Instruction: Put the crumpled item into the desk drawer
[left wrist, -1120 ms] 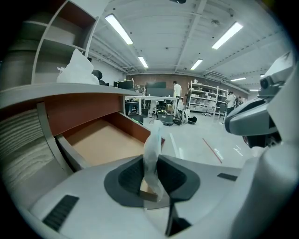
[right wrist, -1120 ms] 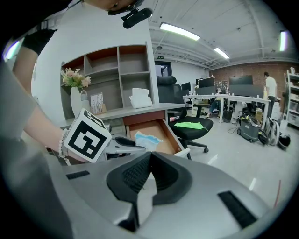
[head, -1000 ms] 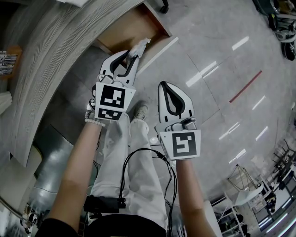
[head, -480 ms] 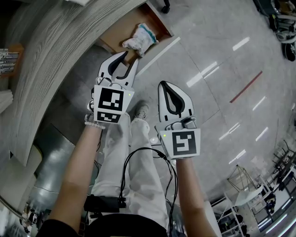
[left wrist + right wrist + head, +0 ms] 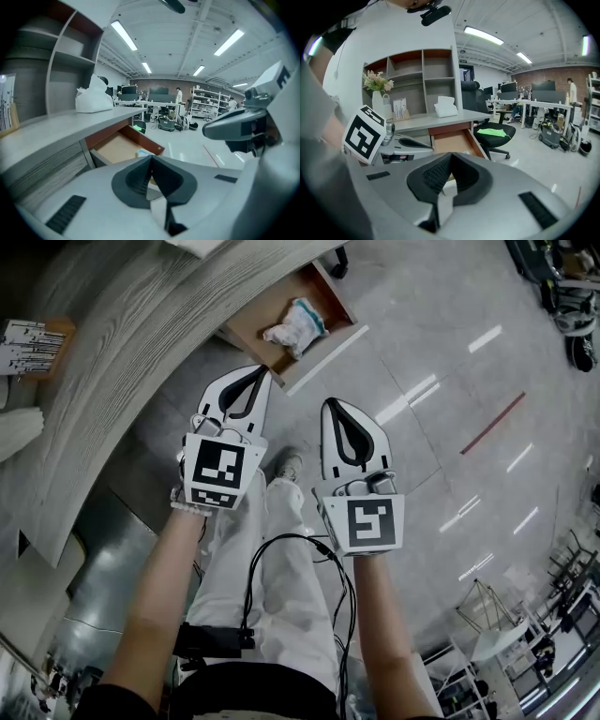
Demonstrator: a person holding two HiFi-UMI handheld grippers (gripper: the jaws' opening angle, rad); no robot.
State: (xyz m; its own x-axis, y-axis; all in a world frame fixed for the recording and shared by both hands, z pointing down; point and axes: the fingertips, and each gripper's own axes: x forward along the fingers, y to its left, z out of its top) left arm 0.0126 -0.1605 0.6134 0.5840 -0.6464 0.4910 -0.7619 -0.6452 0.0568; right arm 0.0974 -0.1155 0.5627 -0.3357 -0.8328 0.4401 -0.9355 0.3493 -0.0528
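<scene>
Crumpled item (image 5: 295, 326) lies in open drawer (image 5: 251, 317) below bench (image 5: 122, 334) front edge. Left hand-held gripper (image 5: 261, 376) and right hand-held gripper (image 5: 334, 409) both closed, empty. Placing judged done; next, likely push drawer shut.

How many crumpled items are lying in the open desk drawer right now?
1. The crumpled item lies on the floor of the drawer. The drawer's back runs under the desk top, so more may be hidden there.
</scene>
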